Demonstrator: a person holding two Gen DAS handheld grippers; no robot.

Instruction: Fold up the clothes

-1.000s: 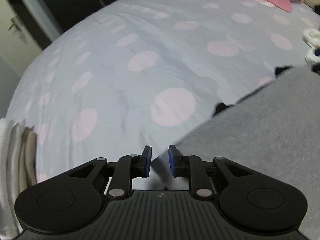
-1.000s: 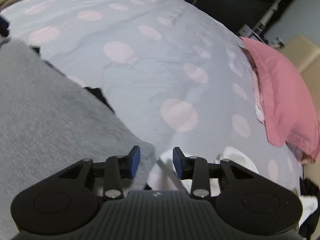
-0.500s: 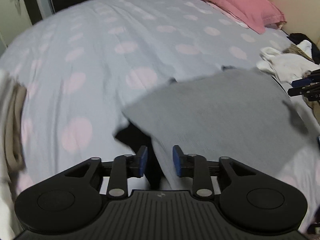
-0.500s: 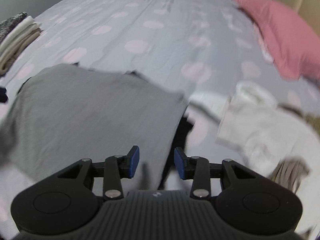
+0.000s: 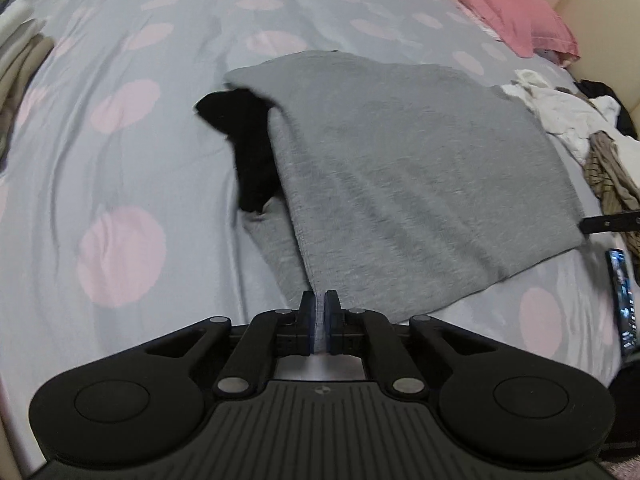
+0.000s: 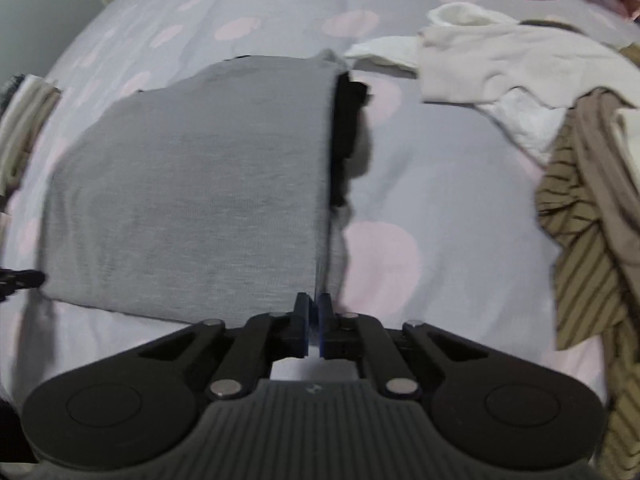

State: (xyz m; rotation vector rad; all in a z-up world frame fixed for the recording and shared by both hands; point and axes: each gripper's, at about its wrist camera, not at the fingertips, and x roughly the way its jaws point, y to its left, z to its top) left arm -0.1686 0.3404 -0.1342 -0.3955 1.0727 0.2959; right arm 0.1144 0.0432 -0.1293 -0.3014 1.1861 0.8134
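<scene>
Mid-fold: left gripper [image 5: 319, 300] pinching near corner of grey garment [image 5: 400, 184], right gripper [image 6: 314, 304] clamped on opposite near corner [image 6: 308, 284]. Next, likely: lifting both corners evenly, carrying toward far edge.

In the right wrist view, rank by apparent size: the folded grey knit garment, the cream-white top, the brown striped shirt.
1. Folded grey knit garment, clearly largest.
2. Cream-white top and brown striped shirt: alike, both cut off by the frame, so unranked.
</scene>
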